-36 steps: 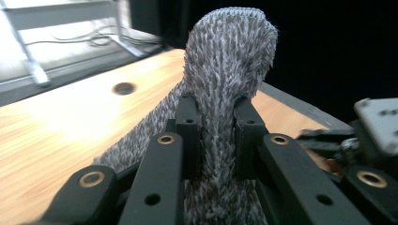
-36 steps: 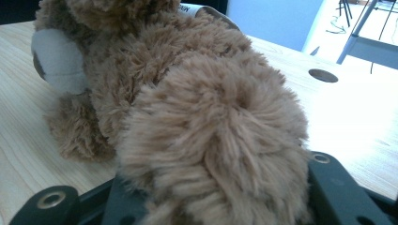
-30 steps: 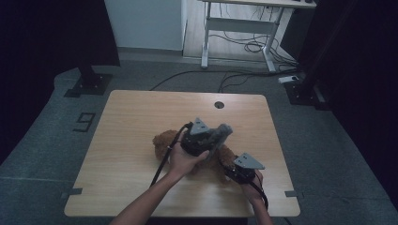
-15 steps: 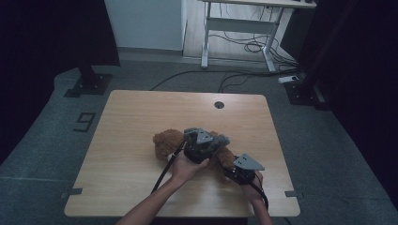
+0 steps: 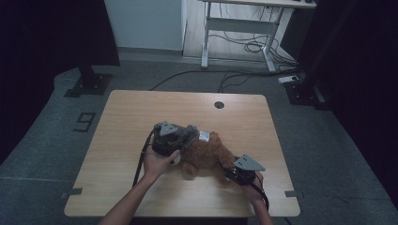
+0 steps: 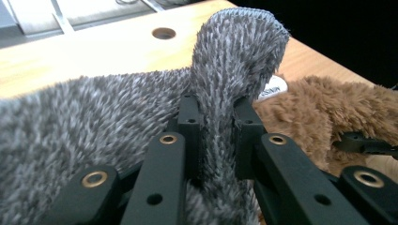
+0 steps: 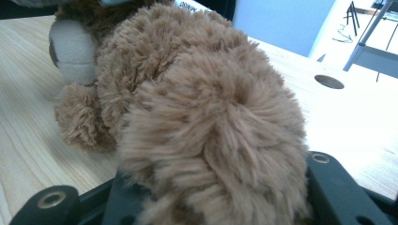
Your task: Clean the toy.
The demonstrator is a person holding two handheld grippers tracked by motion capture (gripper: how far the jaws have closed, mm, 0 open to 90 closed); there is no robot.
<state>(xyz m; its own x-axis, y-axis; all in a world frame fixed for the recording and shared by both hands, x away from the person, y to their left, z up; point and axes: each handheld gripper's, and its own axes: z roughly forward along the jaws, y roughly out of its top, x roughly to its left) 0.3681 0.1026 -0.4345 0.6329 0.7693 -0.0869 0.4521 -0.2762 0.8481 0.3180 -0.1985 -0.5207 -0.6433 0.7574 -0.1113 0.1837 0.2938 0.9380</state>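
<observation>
Teddy lies lengthwise across table, head toward left hand-held gripper.

A white tag on the brown plush toy carries dark print, of which only part is seen, roughly "MINIS"; the rest is hidden by grey fabric. On the floor left of the table, a mark shaped like a "9" is seen.
</observation>
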